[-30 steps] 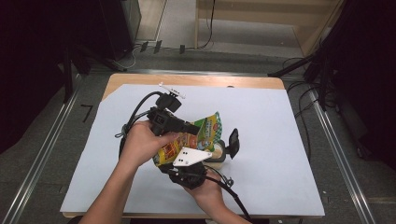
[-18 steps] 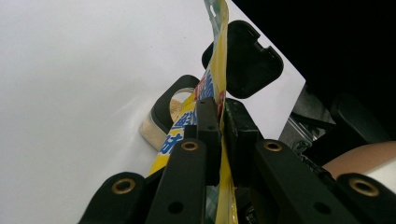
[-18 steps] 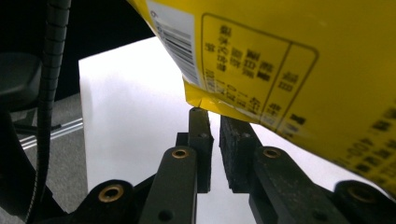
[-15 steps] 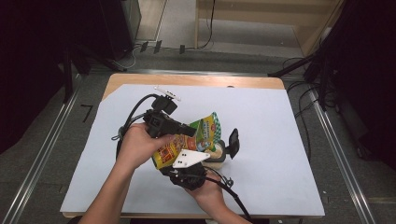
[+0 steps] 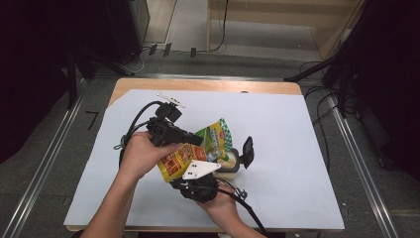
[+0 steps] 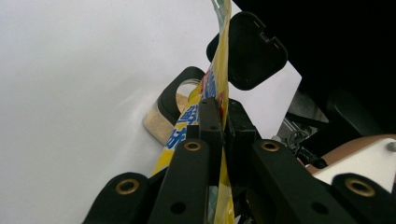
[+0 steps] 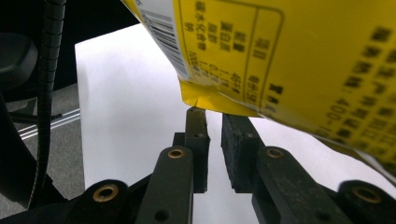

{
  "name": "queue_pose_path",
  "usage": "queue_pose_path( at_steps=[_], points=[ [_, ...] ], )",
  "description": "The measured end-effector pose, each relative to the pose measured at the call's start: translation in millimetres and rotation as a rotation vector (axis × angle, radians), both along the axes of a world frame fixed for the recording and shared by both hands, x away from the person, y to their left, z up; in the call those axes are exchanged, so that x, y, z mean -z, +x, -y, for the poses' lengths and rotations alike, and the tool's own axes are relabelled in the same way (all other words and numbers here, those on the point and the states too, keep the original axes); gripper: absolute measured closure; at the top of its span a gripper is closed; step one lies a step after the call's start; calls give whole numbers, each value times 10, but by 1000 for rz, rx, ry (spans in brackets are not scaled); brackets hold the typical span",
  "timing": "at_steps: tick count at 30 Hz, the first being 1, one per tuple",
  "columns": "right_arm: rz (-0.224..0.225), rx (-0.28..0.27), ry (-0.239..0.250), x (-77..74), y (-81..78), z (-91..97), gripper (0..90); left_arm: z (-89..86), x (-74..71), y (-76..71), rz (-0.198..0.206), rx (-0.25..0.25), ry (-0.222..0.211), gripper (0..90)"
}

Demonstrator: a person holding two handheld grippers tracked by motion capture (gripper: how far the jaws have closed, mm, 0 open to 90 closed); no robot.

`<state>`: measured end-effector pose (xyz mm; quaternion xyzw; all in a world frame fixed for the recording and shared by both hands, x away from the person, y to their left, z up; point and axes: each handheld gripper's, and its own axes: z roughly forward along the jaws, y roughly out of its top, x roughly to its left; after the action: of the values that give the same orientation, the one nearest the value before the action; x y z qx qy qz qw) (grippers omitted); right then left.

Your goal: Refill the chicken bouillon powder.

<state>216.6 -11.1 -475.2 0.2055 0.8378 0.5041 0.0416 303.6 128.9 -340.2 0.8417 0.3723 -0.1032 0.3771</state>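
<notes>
Yellow pouch (image 5: 198, 148) is clamped between the closed left gripper (image 6: 219, 121) jaws; right gripper (image 7: 215, 126) jaws, just below its corner, stand slightly apart, holding nothing.

The yellow pouch (image 7: 289, 60) is showing glossy printed film; the jar (image 5: 229, 166) is looking like clear plastic under a matt black flip lid (image 6: 247, 51). Matt white sheet (image 5: 297, 148) is covering the bare wooden tabletop (image 5: 208, 85).
</notes>
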Motion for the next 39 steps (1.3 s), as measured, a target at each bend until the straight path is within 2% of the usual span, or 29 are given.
queue_pose_path(
  at_steps=[6,18,21,26,30,36,39],
  points=[
    [-5,1,17,4,13,36,792,-74,6,4,-11,7,-4,892],
    [-23,15,-6,48,42,52,785,-181,62,35,-46,20,-19,900],
    [-24,13,-5,55,42,57,782,-251,60,47,-56,12,-43,900],
    [-11,22,0,41,54,78,763,-333,49,59,-50,15,-74,900],
    [-26,21,8,32,65,92,729,-363,35,58,-47,16,-82,900],
    [-21,22,28,-12,74,129,674,-439,-7,57,-14,3,-110,900],
    [-23,20,37,-48,58,168,662,-464,-18,59,-7,6,-108,900]
  ],
)
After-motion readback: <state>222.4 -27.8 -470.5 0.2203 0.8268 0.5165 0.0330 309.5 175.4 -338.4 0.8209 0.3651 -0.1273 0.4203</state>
